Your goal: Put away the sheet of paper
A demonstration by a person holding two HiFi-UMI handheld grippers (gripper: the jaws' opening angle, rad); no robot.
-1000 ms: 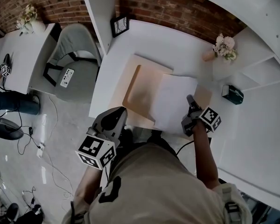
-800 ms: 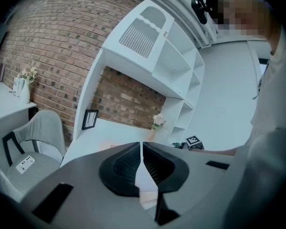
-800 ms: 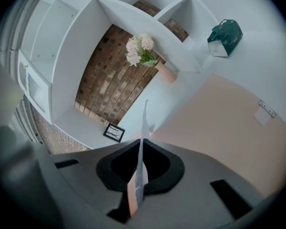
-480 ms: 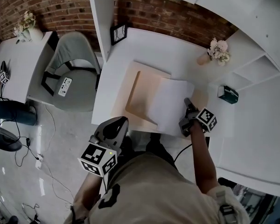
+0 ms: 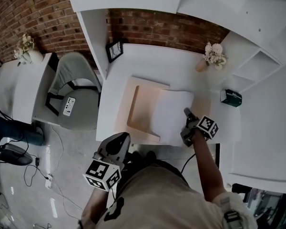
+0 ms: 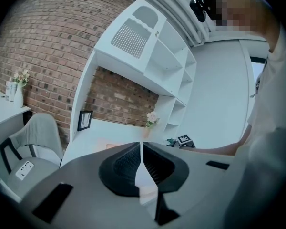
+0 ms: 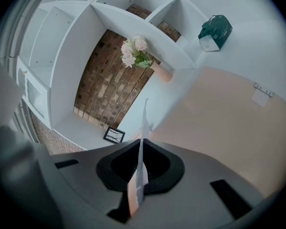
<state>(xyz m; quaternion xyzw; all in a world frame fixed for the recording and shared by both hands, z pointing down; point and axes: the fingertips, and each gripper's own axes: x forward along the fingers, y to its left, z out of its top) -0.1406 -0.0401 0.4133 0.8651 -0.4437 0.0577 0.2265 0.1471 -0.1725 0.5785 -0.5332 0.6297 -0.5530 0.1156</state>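
Home-office type room. Evidence: red brick wall (image 5: 152, 30), white desk (image 5: 157, 66), white open shelf unit (image 5: 257, 70), grey padded armchair (image 5: 78, 87), black-framed picture (image 5: 114, 50), small vase of pale flowers (image 5: 210, 55).

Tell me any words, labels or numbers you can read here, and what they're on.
Nothing is legible.
Green box: white label, too blurred.
Sheet of paper: no legible print.
Right marker cube, left marker cube: square patterns, no words.
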